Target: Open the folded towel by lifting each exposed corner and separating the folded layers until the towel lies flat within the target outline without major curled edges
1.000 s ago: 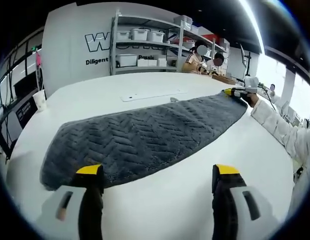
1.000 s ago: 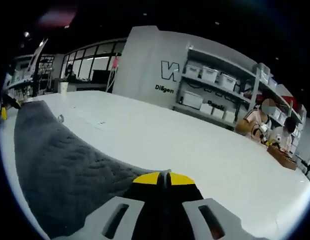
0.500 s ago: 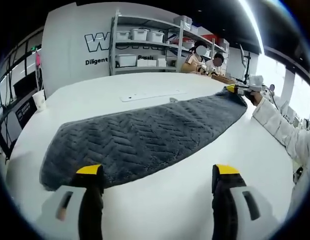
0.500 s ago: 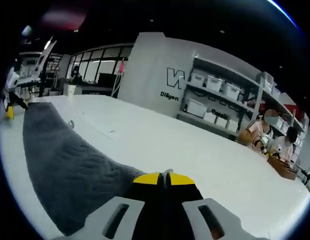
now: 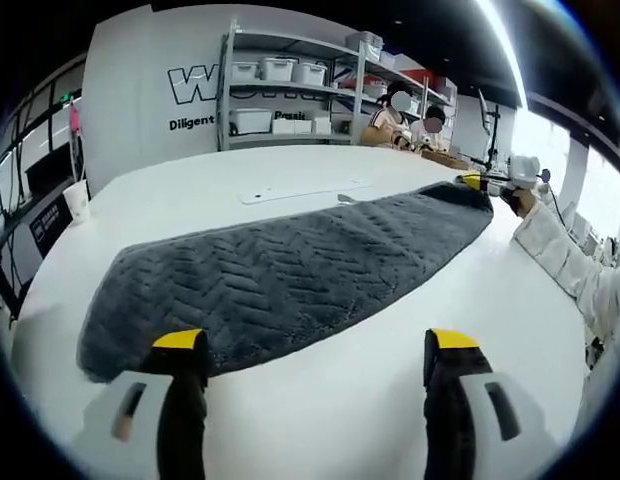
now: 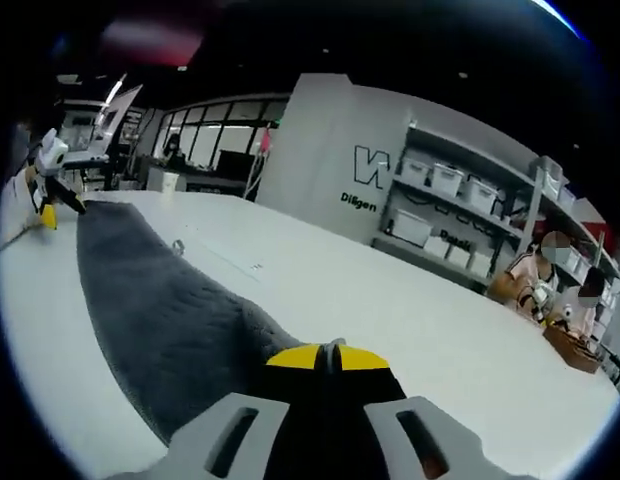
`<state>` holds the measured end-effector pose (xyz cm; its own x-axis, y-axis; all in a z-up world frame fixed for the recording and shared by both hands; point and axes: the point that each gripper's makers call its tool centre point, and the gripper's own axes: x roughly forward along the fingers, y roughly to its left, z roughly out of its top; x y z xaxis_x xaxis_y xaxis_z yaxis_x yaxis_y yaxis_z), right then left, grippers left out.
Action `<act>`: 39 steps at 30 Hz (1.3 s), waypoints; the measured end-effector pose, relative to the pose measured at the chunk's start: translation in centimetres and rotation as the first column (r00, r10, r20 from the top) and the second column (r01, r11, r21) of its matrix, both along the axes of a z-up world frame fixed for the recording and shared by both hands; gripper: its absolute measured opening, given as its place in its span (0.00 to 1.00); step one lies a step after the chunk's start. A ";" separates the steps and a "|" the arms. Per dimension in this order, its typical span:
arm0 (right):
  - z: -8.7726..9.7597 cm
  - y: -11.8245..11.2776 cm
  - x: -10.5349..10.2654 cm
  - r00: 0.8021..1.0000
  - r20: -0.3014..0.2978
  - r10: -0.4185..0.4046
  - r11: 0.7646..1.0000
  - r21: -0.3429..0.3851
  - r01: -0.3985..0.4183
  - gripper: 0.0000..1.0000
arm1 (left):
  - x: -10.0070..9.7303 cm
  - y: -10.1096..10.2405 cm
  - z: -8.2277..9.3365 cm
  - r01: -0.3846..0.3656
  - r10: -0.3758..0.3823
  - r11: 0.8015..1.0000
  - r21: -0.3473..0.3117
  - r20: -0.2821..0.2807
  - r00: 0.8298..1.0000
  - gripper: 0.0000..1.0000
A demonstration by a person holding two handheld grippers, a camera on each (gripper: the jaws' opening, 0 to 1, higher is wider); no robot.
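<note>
Towel [image 5: 290, 275] in right gripper's [image 6: 327, 357] jaws

Left gripper [image 5: 318, 352]: black jaws, yellow tips, grey slotted mounts. Right gripper [image 6: 327, 357]: identical finish. White sleeve [image 5: 570, 262] worn.

A lab or workshop: metal shelving [image 5: 290, 90] with storage bins [image 5: 280, 68]; people working at a table [image 5: 290, 165].

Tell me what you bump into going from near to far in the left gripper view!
Left gripper → towel → bare table → shelves by the wall.
</note>
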<state>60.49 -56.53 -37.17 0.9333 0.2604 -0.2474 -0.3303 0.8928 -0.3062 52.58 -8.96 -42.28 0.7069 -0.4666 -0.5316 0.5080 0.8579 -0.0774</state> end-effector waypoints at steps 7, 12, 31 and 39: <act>-0.5 0.7 -1.4 0.999 -0.002 0.036 0.999 -0.016 -0.036 0.00 | 0.0 0.0 0.0 -0.001 0.001 1.000 0.001 -0.002 1.000 0.88; -1.3 1.4 -2.3 0.998 -0.024 0.064 0.997 -0.050 -0.066 0.00 | 0.0 0.0 0.0 0.000 0.000 1.000 -0.001 -0.002 1.000 0.88; -4.2 2.5 -4.5 0.981 -0.138 0.133 0.980 -0.131 -0.151 0.00 | -0.2 0.1 -0.1 -0.003 0.003 1.000 0.001 -0.005 1.000 0.88; -4.6 2.6 -4.8 0.980 -0.152 0.130 0.977 -0.149 -0.153 0.05 | -0.2 0.0 0.0 -0.001 0.001 1.000 0.001 -0.005 1.000 0.88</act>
